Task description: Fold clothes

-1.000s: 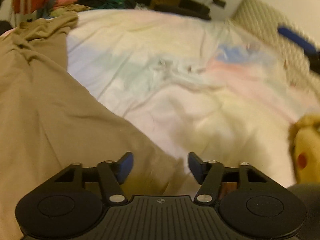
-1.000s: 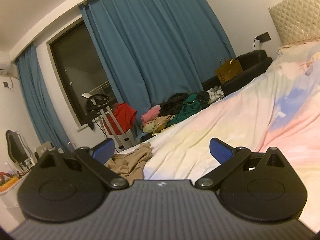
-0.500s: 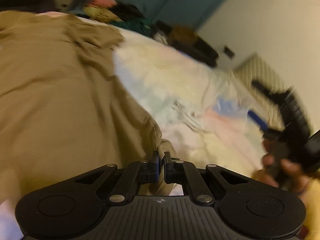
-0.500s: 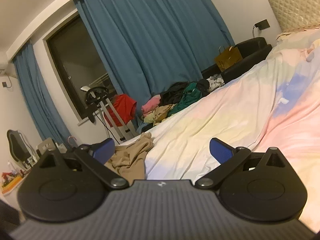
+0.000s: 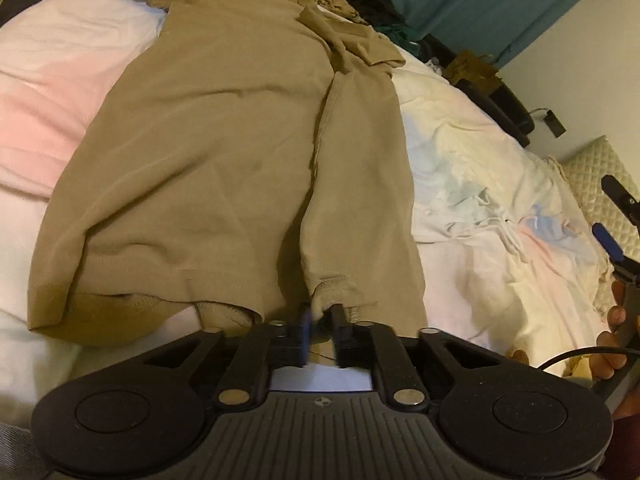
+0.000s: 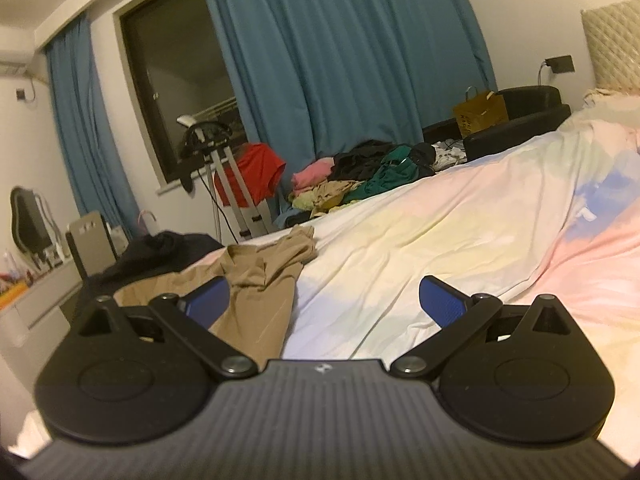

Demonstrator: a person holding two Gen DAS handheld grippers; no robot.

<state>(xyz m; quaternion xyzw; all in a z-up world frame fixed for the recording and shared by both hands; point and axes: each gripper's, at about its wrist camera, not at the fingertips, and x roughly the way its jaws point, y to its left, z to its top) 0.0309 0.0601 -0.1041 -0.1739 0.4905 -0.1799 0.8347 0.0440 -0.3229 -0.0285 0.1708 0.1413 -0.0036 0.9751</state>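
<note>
One tan shirt (image 5: 224,152) lies spread on the pastel bedsheet (image 5: 492,184), one sleeve folded along its body. Left gripper (image 5: 321,322) sits at the sleeve cuff (image 5: 334,286), jaws opening with cuff fabric between them, apparently letting go. Right gripper (image 6: 323,300) hangs wide apart, empty, over the sheet. Next: probably grab the hem and fold. One clothes pile (image 6: 360,176) waits beyond.
</note>
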